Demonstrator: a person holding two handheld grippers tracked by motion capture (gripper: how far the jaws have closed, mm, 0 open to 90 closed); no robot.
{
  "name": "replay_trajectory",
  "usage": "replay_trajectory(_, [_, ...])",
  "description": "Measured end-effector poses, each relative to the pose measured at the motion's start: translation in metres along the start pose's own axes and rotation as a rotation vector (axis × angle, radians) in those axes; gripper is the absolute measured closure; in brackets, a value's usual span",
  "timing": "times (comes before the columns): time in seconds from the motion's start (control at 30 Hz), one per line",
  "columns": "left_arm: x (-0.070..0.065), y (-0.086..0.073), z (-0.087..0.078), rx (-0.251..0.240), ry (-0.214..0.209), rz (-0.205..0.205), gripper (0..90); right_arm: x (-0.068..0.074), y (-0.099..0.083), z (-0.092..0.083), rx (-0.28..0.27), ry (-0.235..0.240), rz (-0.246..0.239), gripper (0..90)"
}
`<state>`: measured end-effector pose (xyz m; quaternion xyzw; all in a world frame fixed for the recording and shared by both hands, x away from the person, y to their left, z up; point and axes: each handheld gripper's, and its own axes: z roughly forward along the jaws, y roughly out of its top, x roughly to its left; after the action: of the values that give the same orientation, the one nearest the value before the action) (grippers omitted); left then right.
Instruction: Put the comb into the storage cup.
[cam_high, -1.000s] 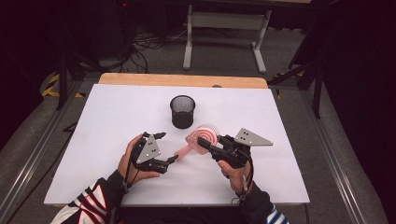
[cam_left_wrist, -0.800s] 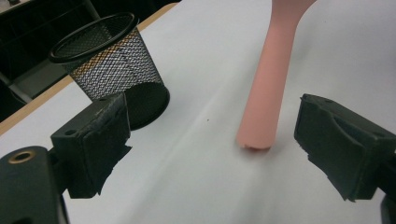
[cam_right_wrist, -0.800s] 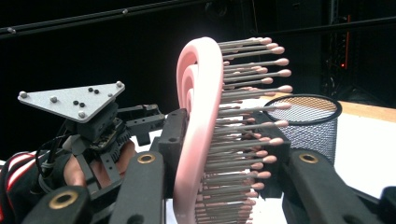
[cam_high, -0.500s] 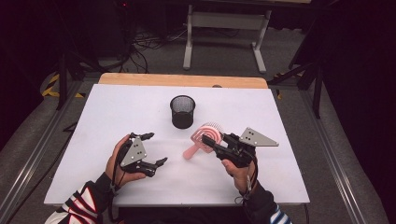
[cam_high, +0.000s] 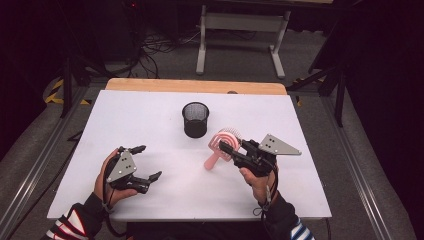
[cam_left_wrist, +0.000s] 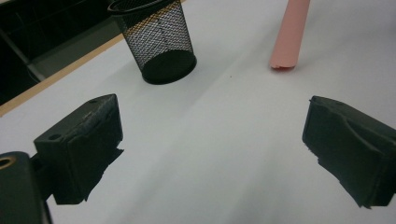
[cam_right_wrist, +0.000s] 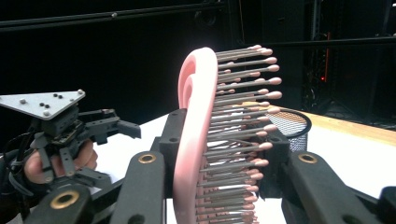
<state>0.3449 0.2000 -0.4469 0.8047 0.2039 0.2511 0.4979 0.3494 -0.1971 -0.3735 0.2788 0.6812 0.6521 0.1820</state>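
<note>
Left gripper view, nearest first: my left tongs (cam_left_wrist: 212, 154) stand spread wide over bare counter (cam_left_wrist: 224, 186), nothing between the jaws; they have just been opening. Beyond them the brush handle's pink tip (cam_left_wrist: 288, 37) hangs just above the counter, and the mesh cup (cam_left_wrist: 159, 39) stands upright past it, well apart from the left tongs.

Right gripper view: my right tongs (cam_right_wrist: 217, 154) are pinching the brush (cam_right_wrist: 196, 135) across its head, one jaw on the pink back, the other on the bristle side. The head stands on edge, bristles pointing sideways.

High view: the brush (cam_high: 220, 150) is held in the right tongs (cam_high: 225, 147) just beside the cup (cam_high: 195, 119), handle slanting down toward the counter, apart from the left tongs (cam_high: 145, 162).

Risks, as I judge them:
- Grip on bristles is soft; the head could rotate or slip out as I carry it.
- Long handle could clip the cup rim and tip the light cup over if I come in low.
- With the left tongs far off, nothing steadies the cup.
</note>
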Motion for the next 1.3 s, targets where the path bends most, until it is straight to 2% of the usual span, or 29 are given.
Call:
replay_trajectory(0.17, [0.001, -0.006, -0.007, 0.01, 0.004, -0.012, 6.1, -0.001, 0.002, 0.002, 0.005, -0.003, -0.013, 63.3])
replay_trajectory(0.47, [0.004, -0.018, -0.021, 0.008, 0.012, -0.058, 6.2, -0.009, 0.018, 0.008, -0.01, -0.022, -0.039, 63.4])
replay_trajectory(0.7, [0.004, -0.021, -0.025, 0.006, 0.016, -0.063, 6.1, -0.015, 0.028, 0.014, -0.013, -0.044, -0.051, 63.4])
replay_trajectory(1.3, [0.007, -0.022, -0.025, -0.014, 0.015, -0.079, 5.3, -0.03, 0.064, 0.019, -0.077, -0.116, -0.088, 63.4])
